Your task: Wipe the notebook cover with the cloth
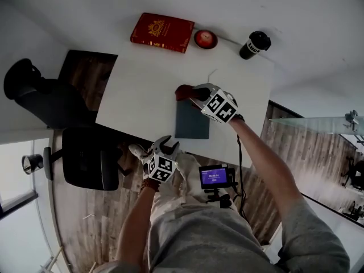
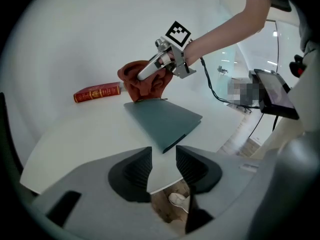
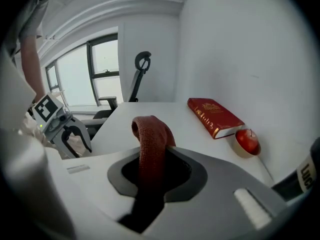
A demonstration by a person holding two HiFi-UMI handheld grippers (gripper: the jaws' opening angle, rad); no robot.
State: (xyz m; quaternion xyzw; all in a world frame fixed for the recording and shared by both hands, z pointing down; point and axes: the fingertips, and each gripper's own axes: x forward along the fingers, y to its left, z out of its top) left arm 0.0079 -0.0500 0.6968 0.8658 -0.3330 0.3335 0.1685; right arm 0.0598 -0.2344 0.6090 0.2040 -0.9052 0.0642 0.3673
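Note:
A dark teal notebook (image 1: 191, 119) (image 2: 162, 119) lies flat on the white table (image 1: 142, 90), close to its near edge. My right gripper (image 1: 197, 93) (image 2: 150, 70) (image 3: 155, 156) is shut on a rust-red cloth (image 1: 183, 91) (image 2: 144, 83) (image 3: 151, 131). The cloth hangs at the notebook's far edge and bulges up out of the jaws in the right gripper view. My left gripper (image 1: 162, 148) (image 2: 163, 166) (image 3: 67, 129) stands open with nothing between its fingers, hovering at the table's near edge, short of the notebook.
A red hardback book (image 1: 162, 32) (image 2: 97, 92) (image 3: 215, 116), an apple in a small bowl (image 1: 205, 38) (image 3: 247, 140) and a black tumbler (image 1: 254, 44) line the table's far side. Office chairs (image 1: 85, 158) stand to the left. A small screen on a stand (image 1: 215, 177) sits by my lap.

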